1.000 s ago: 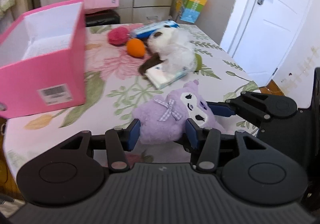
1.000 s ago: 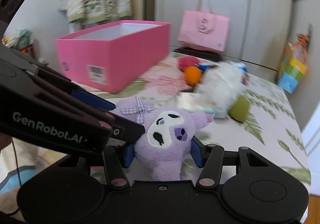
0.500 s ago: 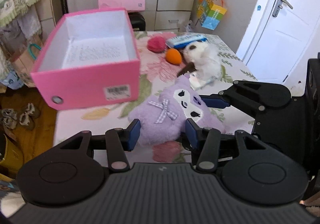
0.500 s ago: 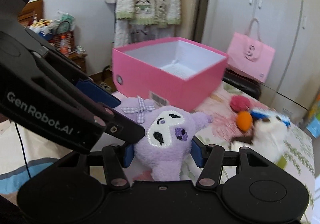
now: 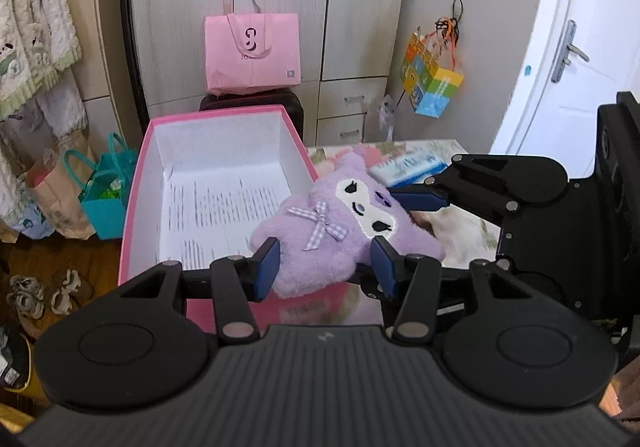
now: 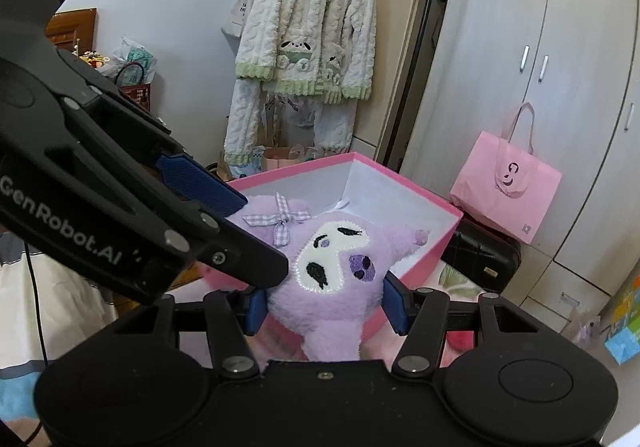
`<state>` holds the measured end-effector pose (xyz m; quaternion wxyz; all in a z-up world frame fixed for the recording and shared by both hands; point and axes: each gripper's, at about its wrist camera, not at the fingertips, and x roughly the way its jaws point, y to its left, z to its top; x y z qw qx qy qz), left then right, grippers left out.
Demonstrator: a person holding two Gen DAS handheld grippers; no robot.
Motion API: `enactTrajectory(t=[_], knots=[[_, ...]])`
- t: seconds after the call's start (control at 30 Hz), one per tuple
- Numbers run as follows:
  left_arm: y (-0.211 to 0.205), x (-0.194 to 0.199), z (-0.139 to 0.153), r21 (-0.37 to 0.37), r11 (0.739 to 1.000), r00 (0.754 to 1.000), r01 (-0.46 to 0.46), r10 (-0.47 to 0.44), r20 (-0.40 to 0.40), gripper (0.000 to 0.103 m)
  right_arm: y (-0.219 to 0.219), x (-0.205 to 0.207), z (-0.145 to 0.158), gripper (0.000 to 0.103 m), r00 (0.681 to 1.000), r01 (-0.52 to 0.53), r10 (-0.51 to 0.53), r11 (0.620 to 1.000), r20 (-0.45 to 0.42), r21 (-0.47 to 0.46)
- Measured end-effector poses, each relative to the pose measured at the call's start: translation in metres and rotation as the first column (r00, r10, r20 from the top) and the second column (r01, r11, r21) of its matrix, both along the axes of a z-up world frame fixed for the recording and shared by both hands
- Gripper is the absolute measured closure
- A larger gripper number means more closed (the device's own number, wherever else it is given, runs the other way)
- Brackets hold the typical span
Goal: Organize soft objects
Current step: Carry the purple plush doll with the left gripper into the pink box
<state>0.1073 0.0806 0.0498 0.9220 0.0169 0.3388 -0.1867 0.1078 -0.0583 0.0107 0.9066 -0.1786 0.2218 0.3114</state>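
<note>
A purple plush toy (image 5: 332, 235) with a white face patch and a checked bow hangs in the air, held by both grippers. My left gripper (image 5: 326, 267) is shut on its body; its blue pads press in on both sides. My right gripper (image 6: 326, 307) is shut on the plush toy (image 6: 336, 267) around the head. The toy is over the near right corner of an open pink box (image 5: 136, 183) with a white inside. In the right wrist view the pink box (image 6: 424, 199) lies just behind the toy.
A white plush (image 5: 456, 231) and a blue-and-white pack (image 5: 408, 167) lie on the floral table (image 5: 444, 147) right of the box. A pink bag (image 5: 252, 47) sits on a black case by the wardrobe. Bags and shoes (image 5: 44, 291) are on the floor at left.
Both grippers have lifted the purple plush off the table and carried it leftward, up over the corner of the pink box. The grips have not changed.
</note>
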Motion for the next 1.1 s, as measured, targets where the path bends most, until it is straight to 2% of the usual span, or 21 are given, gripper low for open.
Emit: enactTrajectory(t=[0.1, 0.3, 0.5, 0.63, 0.77, 0.93, 1.03, 1.1], knots=[[0.007, 0.037, 0.001, -0.014, 1.0, 1.0, -0.002, 0.002, -0.017, 0.055, 0.004, 0.034, 0.003, 0.041, 1.0, -0.006, 0.006, 1.0, -0.002, -0.009], [0.025, 0.111, -0.009, -0.042, 0.998, 0.998, -0.044, 0.042, -0.051, 0.054, 0.008, 0.118, -0.003, 0.041, 0.997, -0.046, 0.046, 0.999, -0.068, 0.006], [0.045, 0.173, -0.036, -0.085, 0.988, 0.98, -0.13, 0.116, -0.16, 0.054, 0.023, 0.184, -0.023, 0.041, 0.984, -0.078, 0.074, 0.997, -0.161, -0.019], [0.056, 0.209, -0.056, -0.119, 0.976, 0.957, -0.182, 0.148, -0.249, 0.054, 0.041, 0.217, -0.033, 0.041, 0.973, -0.11, 0.09, 0.99, -0.212, -0.086], [0.059, 0.231, -0.072, -0.11, 0.97, 0.937, -0.216, 0.175, -0.303, 0.055, 0.053, 0.244, -0.046, 0.041, 0.954, -0.149, 0.109, 0.98, -0.279, -0.129], [0.058, 0.249, -0.087, -0.101, 0.96, 0.91, -0.26, 0.208, -0.358, 0.055, 0.068, 0.263, -0.058, 0.041, 0.942, -0.206, 0.135, 0.955, -0.307, -0.214], [0.055, 0.253, -0.093, -0.088, 0.961, 0.905, -0.263, 0.214, -0.368, 0.055, 0.073, 0.269, -0.062, 0.039, 0.938, -0.223, 0.135, 0.941, -0.32, -0.256], [0.054, 0.25, -0.095, -0.078, 0.96, 0.905, -0.268, 0.223, -0.362, 0.055, 0.076, 0.265, -0.066, 0.038, 0.945, -0.228, 0.136, 0.926, -0.298, -0.301]])
